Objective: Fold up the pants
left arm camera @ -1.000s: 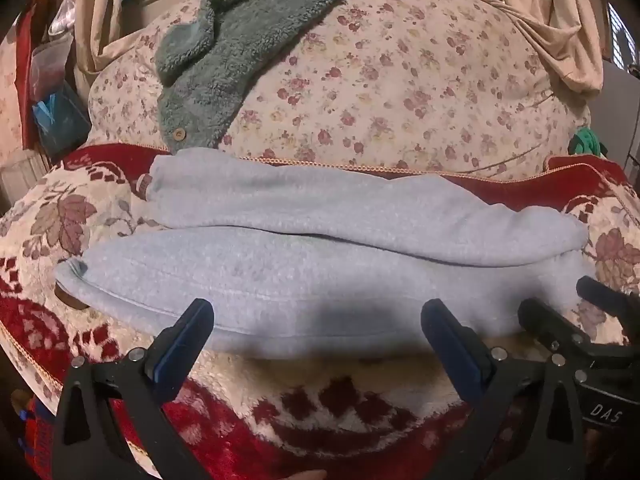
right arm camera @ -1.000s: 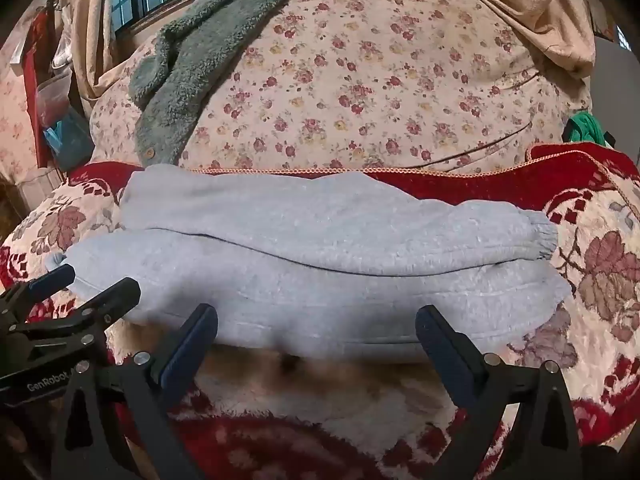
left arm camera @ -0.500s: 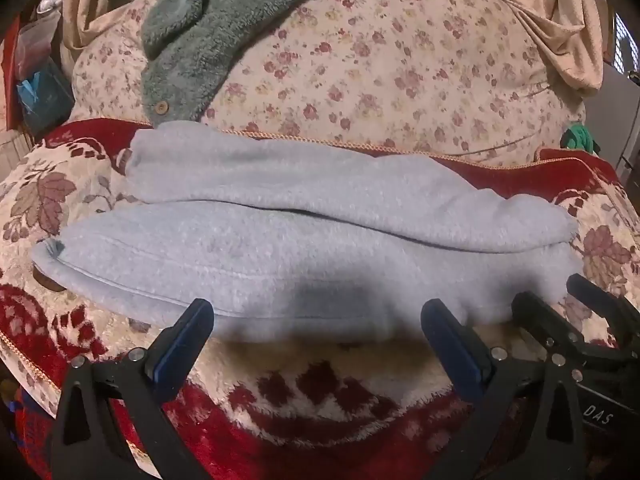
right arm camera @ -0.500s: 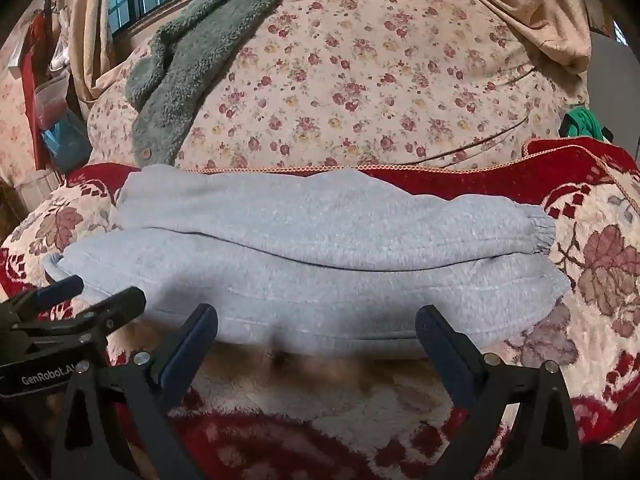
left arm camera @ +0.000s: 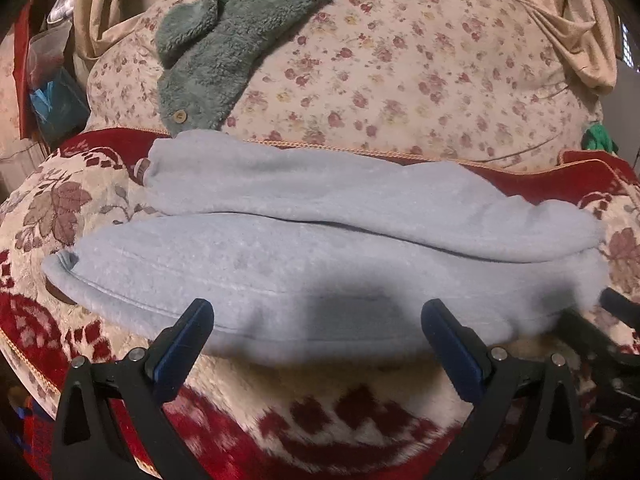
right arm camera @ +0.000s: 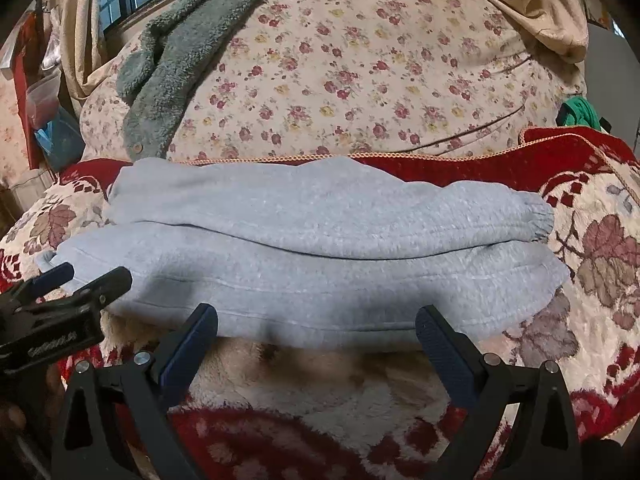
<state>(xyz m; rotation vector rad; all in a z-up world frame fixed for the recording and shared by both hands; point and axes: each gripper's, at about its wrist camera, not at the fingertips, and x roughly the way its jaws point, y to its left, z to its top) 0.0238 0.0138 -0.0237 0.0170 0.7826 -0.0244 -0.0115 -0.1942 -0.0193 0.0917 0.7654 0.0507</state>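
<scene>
Light grey sweatpants [left arm camera: 320, 248] lie sideways on a red and cream floral blanket [left arm camera: 352, 412], one leg laid over the other, cuffs to the right [right arm camera: 536, 216]. My left gripper [left arm camera: 316, 320] is open and empty just in front of the pants' near edge. My right gripper [right arm camera: 316, 324] is open and empty at the same near edge, further right. Each gripper shows in the other's view: the right one at the left wrist view's right edge [left arm camera: 600, 332], the left one at the right wrist view's left edge [right arm camera: 68, 280].
A large floral cushion [left arm camera: 400, 64] rises behind the pants, with a grey-green fleece garment [left arm camera: 224, 44] draped over it. Beige curtains [right arm camera: 532, 4] hang at the back. A green item [right arm camera: 578, 110] sits far right. Clutter stands far left [left arm camera: 52, 92].
Both grippers stay open and empty at the pants' near edge. The left wrist view has shifted slightly, so the pants sit a little further right and lower in frame.
</scene>
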